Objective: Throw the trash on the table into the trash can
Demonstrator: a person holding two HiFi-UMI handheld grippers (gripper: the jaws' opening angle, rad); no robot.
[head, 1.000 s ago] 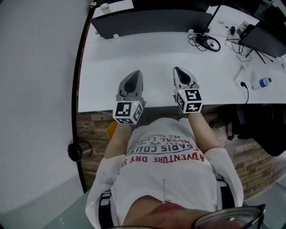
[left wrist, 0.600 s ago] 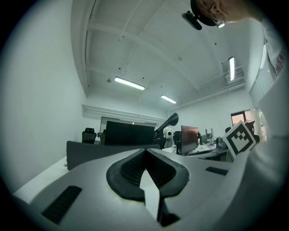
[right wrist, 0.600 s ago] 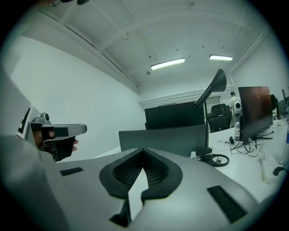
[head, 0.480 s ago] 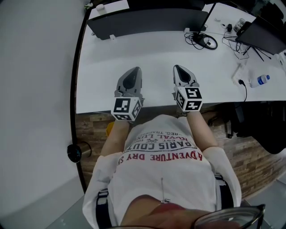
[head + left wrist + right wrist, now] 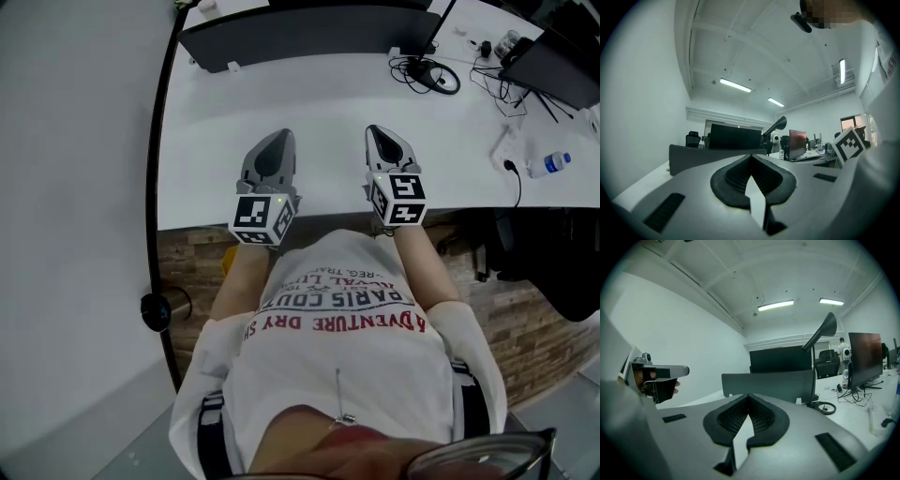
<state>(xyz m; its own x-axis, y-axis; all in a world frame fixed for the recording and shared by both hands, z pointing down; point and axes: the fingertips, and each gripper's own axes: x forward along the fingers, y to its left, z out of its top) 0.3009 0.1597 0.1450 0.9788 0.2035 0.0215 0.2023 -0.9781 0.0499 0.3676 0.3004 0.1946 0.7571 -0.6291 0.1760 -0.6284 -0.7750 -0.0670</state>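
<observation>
In the head view both grippers hover side by side over the near edge of the white table (image 5: 319, 103), in front of the person's body. Nothing sits between the shut jaws of the left gripper (image 5: 280, 135); its own view shows the pads meeting at the tip (image 5: 751, 155). The right gripper (image 5: 373, 130) is likewise shut and empty, as its own view shows (image 5: 749, 397). A plastic bottle (image 5: 547, 166) with a blue cap lies far right on the table, well away from both grippers. I cannot make out a trash can for certain.
A dark monitor (image 5: 309, 28) stands along the table's back. Coiled black cables (image 5: 434, 75) and a second dark screen (image 5: 553, 70) sit at the back right, and a corded white power strip (image 5: 506, 150) lies near the bottle. A small round dark object (image 5: 156, 312) is on the floor, left.
Both grippers have edged a little farther over the table, still side by side and shut. The head view has shifted slightly.
</observation>
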